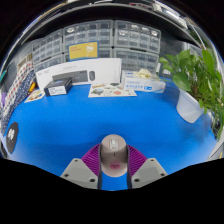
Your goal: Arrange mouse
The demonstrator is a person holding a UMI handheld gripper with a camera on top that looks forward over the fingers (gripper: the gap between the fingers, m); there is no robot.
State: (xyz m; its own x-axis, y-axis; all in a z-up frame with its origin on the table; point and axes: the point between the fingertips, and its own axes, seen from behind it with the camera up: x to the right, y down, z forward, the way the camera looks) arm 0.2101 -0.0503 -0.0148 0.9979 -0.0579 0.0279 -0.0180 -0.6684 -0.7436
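gripper (114, 168) held low and level over blue table (70, 130), clamped on grey mouse (114, 151)

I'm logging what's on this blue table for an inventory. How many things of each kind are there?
Mouse, held between the tool's fingers: 1
White boxes, one long, one small, one with blue print: 3
Paper sheet: 1
Plant: 1
Total: 6

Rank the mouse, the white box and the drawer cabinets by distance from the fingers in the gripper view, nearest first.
1. mouse: between the fingers, which press its sides.
2. white box: beyond, across the blue table.
3. drawer cabinets: farthest, behind the box.
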